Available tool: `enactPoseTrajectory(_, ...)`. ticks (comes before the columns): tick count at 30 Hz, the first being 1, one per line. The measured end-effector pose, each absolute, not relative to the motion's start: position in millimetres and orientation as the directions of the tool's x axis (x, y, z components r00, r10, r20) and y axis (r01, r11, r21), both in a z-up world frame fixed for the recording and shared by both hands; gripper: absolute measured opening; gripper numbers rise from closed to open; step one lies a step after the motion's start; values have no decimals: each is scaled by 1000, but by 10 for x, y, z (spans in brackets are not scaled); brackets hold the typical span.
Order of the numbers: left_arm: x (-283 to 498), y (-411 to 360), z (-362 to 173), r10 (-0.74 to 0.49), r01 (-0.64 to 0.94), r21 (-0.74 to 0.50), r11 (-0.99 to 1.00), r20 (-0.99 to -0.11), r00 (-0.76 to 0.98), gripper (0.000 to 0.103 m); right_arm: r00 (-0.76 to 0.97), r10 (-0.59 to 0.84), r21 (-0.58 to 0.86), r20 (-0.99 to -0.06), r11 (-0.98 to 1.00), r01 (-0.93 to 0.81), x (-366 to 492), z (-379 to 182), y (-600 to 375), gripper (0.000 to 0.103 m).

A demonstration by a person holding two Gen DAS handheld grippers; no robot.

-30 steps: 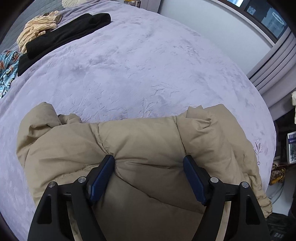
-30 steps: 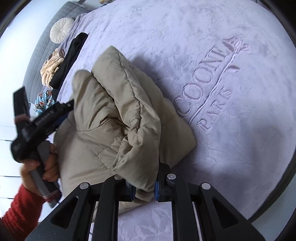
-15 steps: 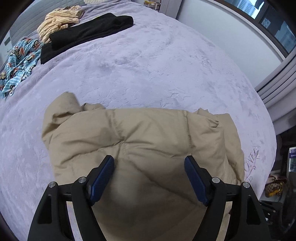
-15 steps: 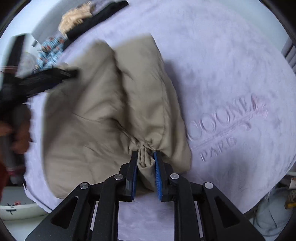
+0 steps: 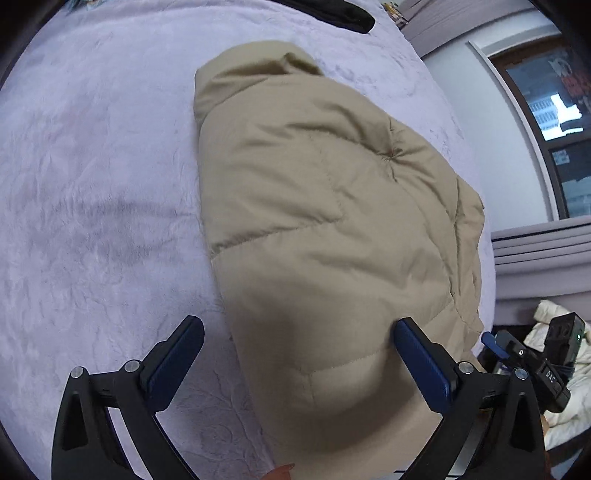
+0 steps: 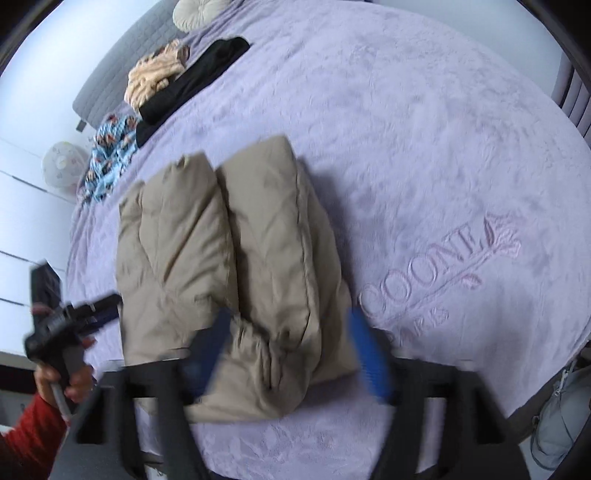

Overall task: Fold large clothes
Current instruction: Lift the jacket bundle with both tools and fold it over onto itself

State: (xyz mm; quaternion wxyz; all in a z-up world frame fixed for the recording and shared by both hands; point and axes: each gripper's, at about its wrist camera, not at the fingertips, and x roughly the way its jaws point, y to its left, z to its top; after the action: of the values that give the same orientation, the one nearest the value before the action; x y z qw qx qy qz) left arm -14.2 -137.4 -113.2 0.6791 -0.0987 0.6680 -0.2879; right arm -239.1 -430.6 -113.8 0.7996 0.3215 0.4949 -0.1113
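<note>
A beige puffer jacket [image 5: 325,229] lies folded into a long bundle on the lilac bedspread [image 5: 92,177]. In the right wrist view it shows as two side-by-side padded rolls [image 6: 229,273]. My left gripper [image 5: 299,354] is open, jaws wide, hovering over the jacket's near end and holding nothing. My right gripper [image 6: 291,350] is open and blurred, its jaws spread on either side of the jacket's near end, not clamped on it. The left gripper also shows at the left edge of the right wrist view [image 6: 70,321], held by a hand in a red sleeve.
A black garment [image 6: 192,85], a cream striped garment [image 6: 155,74] and a blue patterned garment [image 6: 110,147] lie at the far side of the bed. A round cushion [image 6: 195,14] sits by the headboard. A window [image 5: 554,110] and white bundles [image 5: 569,417] lie past the bed edge.
My right gripper has opened and let go of the jacket's edge. The jacket now lies flat as a folded bundle. My left gripper has swung round to the jacket's end.
</note>
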Motion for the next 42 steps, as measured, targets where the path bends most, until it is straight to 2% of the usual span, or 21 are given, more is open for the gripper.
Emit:
enactPoseTrajectory(2,-146,-1333,-1229,-555,240,-558,795,-827,-85,103,492,194,453,-848,748,486,-2299,-1169,-4397,87)
enactPoseTrajectory(5,-128,-1308,-1321,-589,232,-599,767,-800,-117,103,475,251,481,-843,747,459,-2107,-1218,-4424,93)
enactPoseTrajectory(7,-111,-1303,-1364,-601,232,-614,754,-788,-135,103,454,263,464,-851,781,417,-1996,-1249,-4377,103)
enactPoseTrajectory(11,-102,-1322,-1413,-627,228,-646,729,-763,-157,103,374,298,431,-878,832,350,-1685,-1396,-4329,103)
enactPoseTrajectory(19,-112,-1365,-1581,-672,184,-693,697,-721,-172,103,231,413,467,-881,840,277,-1186,-1815,-4495,103)
enactPoseTrajectory(22,-51,-1320,-1745,-698,146,-725,673,-688,-200,103,190,513,547,-837,785,291,-1087,-2009,-4605,103)
enactPoseTrajectory(26,-68,-1297,-1913,-733,97,-760,642,-646,-213,103,179,695,711,-697,637,298,-990,-2257,-4642,103)
enactPoseTrajectory(29,-113,-1301,-1979,-753,50,-774,631,-627,-200,103,212,765,788,-608,551,275,-933,-2323,-4619,103)
enactPoseTrajectory(31,-140,-1352,-1983,-752,40,-770,637,-632,-189,103,208,784,807,-585,537,246,-871,-2334,-4540,103)
enactPoseTrajectory(34,-162,-1442,-1924,-723,59,-740,670,-668,-174,103,161,760,771,-630,589,240,-756,-2410,-4384,103)
enactPoseTrajectory(39,-232,-1624,-1658,-606,180,-612,770,-790,-93,103,171,725,735,-667,605,307,-754,-2441,-4369,103)
enactPoseTrajectory(42,-289,-1748,-1508,-554,232,-549,803,-831,-50,95,198,714,730,-672,592,342,-837,-2394,-4362,96)
